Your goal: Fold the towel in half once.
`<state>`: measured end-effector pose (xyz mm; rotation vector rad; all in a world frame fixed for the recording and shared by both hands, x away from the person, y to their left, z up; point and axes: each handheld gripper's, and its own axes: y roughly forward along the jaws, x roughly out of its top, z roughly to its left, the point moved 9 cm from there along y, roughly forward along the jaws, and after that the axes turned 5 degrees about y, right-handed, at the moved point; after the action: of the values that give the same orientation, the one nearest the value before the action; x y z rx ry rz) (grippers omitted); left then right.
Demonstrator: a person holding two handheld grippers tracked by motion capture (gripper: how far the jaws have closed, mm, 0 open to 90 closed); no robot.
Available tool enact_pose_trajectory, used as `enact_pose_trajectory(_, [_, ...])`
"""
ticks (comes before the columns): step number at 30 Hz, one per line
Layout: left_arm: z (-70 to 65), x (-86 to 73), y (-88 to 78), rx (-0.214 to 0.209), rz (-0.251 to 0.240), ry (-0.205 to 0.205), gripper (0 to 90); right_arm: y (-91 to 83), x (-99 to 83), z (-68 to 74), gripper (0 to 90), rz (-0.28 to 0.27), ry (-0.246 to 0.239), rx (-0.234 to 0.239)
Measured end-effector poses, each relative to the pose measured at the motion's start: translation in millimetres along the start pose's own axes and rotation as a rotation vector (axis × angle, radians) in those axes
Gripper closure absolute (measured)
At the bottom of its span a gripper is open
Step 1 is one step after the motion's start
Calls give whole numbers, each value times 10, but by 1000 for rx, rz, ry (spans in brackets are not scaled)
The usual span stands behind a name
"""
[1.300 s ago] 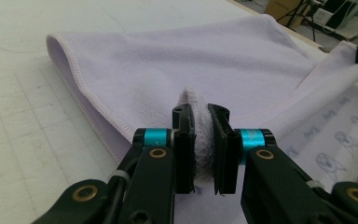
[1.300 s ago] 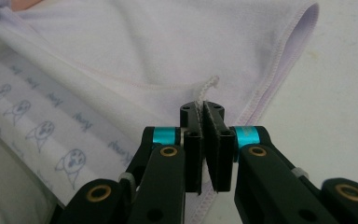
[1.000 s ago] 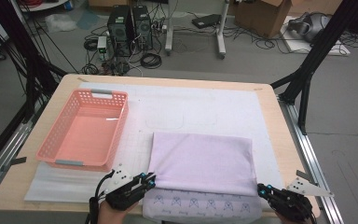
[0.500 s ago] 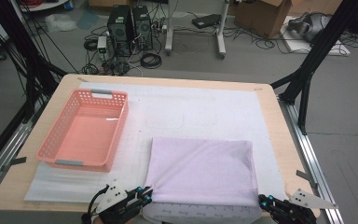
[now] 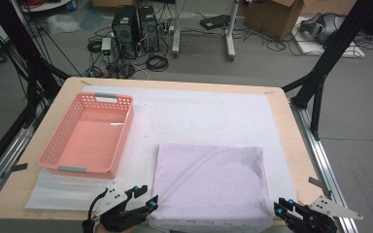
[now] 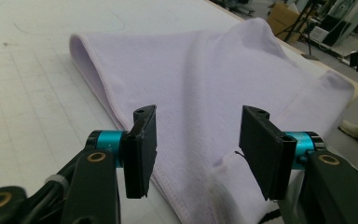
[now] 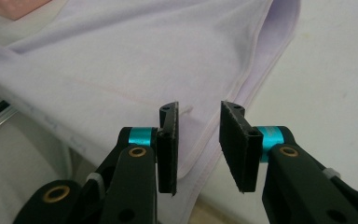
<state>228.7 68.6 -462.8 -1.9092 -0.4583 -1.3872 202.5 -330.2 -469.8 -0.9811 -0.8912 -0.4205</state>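
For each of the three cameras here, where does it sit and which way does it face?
High view: fixed above the near table edge, looking forward and down on the folded lilac towel, pink basket, left gripper and right gripper.
Left gripper view: rides the left gripper, looking along its parted jaws over the towel.
Right gripper view: rides the right gripper, jaws apart over the towel's corner hem.
Shared: all three show the towel on the white mat.
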Motion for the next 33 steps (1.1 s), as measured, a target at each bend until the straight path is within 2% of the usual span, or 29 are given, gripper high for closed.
enact_pose_trajectory(4, [49, 47, 99, 4, -2, 5, 449, 110, 72, -51, 690, -10, 1, -33])
enact_pose_trajectory(10, [130, 119, 250, 0, 0, 9, 449, 378, 153, -157, 705, 15, 20, -67])
enact_pose_trajectory(14, [230, 163, 344, -3, 5, 6, 450, 591, 195, -223, 650, 45, 10, -88])
enact_pose_trajectory(17, [315, 195, 419, -5, 8, -2, 450, 756, 223, -310, 645, 64, 19, -109])
enact_pose_trajectory(18, [342, 200, 444, -4, 14, 2, 450, 810, 236, -335, 653, 71, 25, -109])
enact_pose_trajectory(20, [384, 215, 502, -6, 21, 0, 450, 906, 255, -374, 783, 88, 24, -102])
enact_pose_trajectory(21, [408, 222, 529, -7, 26, 2, 450, 922, 272, -372, 866, 91, 12, -97])
enact_pose_trajectory(24, [480, 246, 612, -5, 33, 1, 450, 872, 309, -363, 875, 122, 2, -106])
enact_pose_trajectory(26, [527, 258, 669, -4, 43, -1, 450, 776, 292, -382, 874, 144, 24, -121])
enact_pose_trajectory(28, [572, 269, 729, -3, 51, -3, 450, 700, 234, -410, 870, 196, 48, -139])
enact_pose_trajectory(30, [627, 275, 817, 3, 67, -2, 448, 685, 201, -403, 827, 224, 65, -133])
enact_pose_trajectory(31, [644, 270, 848, 4, 78, -2, 444, 699, 206, -415, 749, 227, 61, -145])
enact_pose_trajectory(32, [664, 267, 894, 5, 85, -8, 442, 709, 227, -427, 672, 216, 63, -156])
enact_pose_trajectory(33, [694, 268, 939, 16, 91, -7, 440, 729, 270, -448, 652, 193, 68, -156])
